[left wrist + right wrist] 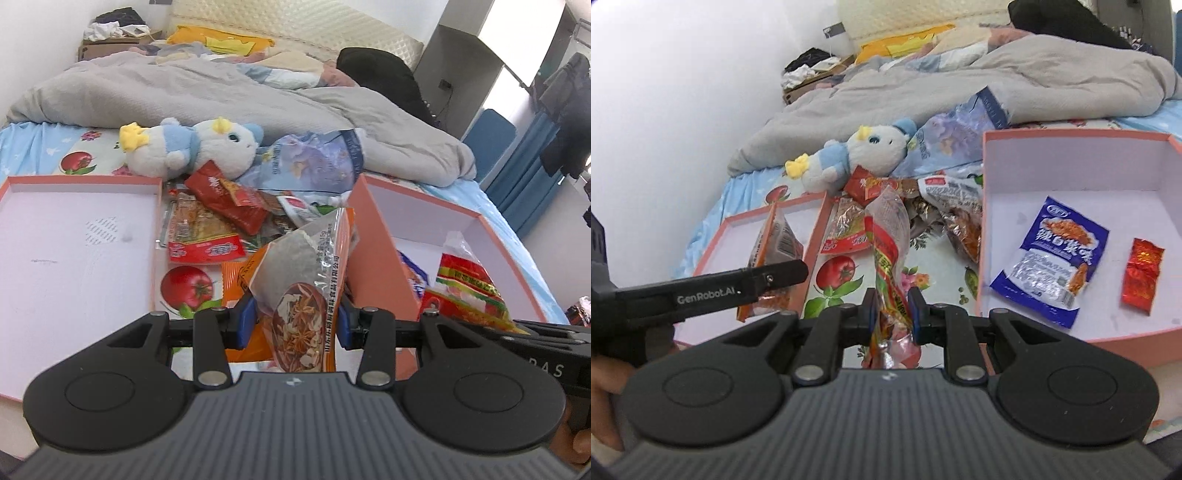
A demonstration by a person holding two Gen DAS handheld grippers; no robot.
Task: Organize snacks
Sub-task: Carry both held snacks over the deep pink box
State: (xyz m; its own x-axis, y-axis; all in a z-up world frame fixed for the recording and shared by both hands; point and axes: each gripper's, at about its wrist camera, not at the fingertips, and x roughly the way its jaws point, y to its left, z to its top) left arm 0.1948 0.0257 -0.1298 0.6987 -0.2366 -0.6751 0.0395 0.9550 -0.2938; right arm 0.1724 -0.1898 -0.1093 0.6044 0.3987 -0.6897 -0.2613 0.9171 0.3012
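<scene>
My left gripper (295, 323) is shut on an orange spice packet (306, 280) printed with star anise, held upright. In the right wrist view this packet (775, 236) hangs over the shallow pink tray (738, 232) on the left, with the left gripper (775, 277) reaching in from the side. My right gripper (892, 310) is shut on a clear packet (888, 243) with red, yellow and green print, lifted above the sheet between the two boxes. The deeper pink box (1071, 166) on the right holds a blue packet (1052, 258) and a small red packet (1141, 277).
Several loose snack packets (229, 210) lie piled on the fruit-print sheet between the tray (74, 240) and the box (373, 240). A blue and white plush toy (192, 147) and a grey duvet (221, 96) lie behind them. A hand (605, 398) shows at the left edge.
</scene>
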